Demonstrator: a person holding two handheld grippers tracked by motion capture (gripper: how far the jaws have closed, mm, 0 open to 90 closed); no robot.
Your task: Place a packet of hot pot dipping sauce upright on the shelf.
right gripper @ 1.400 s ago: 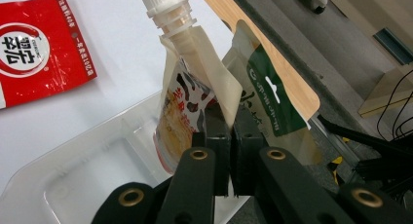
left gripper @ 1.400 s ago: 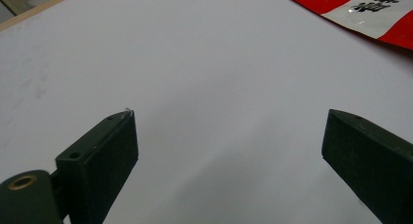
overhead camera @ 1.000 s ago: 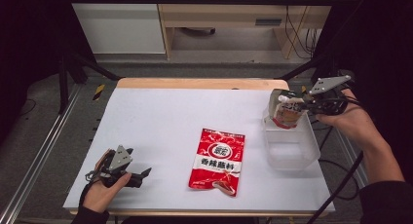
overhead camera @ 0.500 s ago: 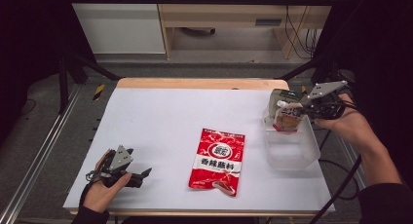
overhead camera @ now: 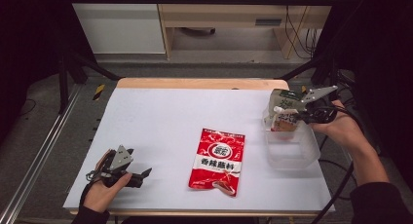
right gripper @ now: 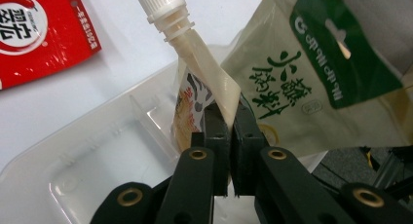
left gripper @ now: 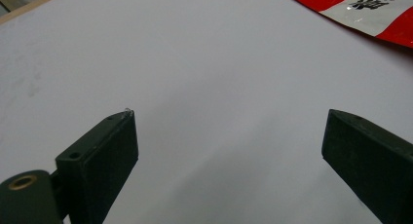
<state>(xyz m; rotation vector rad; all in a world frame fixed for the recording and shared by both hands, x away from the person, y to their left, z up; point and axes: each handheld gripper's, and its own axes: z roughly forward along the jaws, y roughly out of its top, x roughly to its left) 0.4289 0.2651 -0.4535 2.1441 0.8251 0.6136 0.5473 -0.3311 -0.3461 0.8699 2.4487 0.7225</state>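
Pouch (right gripper: 207,63), spout up, hung over the tub's (overhead camera: 292,153) far end beside a green bag (overhead camera: 282,98), pinched in the right gripper (right gripper: 229,124); that hand reached in level. Left gripper (overhead camera: 139,175) rested wide open, holding nothing, near the table's (overhead camera: 195,112) front edge.

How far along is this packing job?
One green-labelled pouch already stands in the clear bin. The right tool is shut on a spouted pouch, holding it over the bin. The red packet lies on the table, and the left tool rests open nearby, so it probably goes next.
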